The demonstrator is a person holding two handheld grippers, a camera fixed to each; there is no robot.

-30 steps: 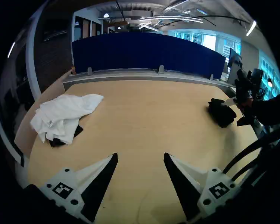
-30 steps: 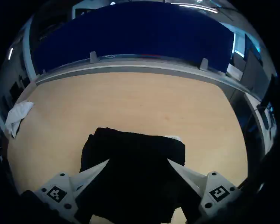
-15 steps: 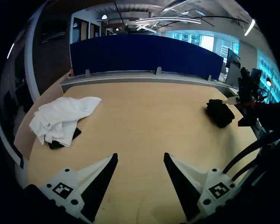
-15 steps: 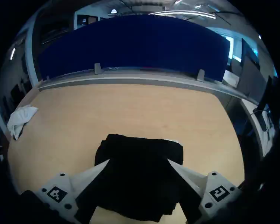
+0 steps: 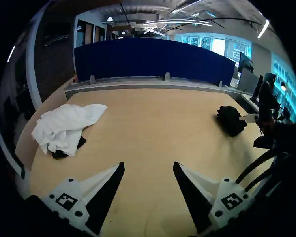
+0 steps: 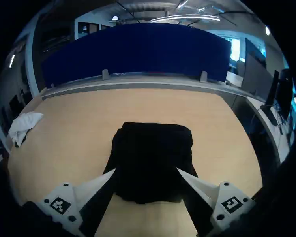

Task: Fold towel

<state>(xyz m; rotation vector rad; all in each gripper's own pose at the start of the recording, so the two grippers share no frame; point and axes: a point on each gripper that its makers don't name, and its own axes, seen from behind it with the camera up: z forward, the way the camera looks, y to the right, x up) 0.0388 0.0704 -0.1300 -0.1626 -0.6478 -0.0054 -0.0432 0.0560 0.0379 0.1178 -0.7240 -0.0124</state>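
Nearest in the left gripper view, the left gripper (image 5: 148, 173) has its two fingers spread wide over bare wood, holding nothing. Each finger base carries a square black-and-white coded tag (image 5: 66, 200) – a pattern, not words.

In the right gripper view the right gripper (image 6: 146, 175) is likewise spread, and the folded black towel (image 6: 152, 158) lies on the table (image 6: 69, 130) between its fingers, its near edge level with the fingertips. Whether the fingers touch the cloth cannot be told. The same kind of coded tags (image 6: 231, 204) sit on its finger bases.

Farther off, at the table's left edge, a crumpled white towel (image 5: 65, 124) lies in a heap with a bit of dark cloth (image 5: 63, 152) poking out beneath its near side. It is well apart from the black towel, with open tabletop between them.

Beyond the table's far edge runs a grey rail (image 5: 148, 81) – behind it a long blue partition (image 5: 152, 59) blocks the room. Dark monitors (image 5: 246, 63) stand off to the right, and strip lights (image 5: 179, 20) hang overhead.
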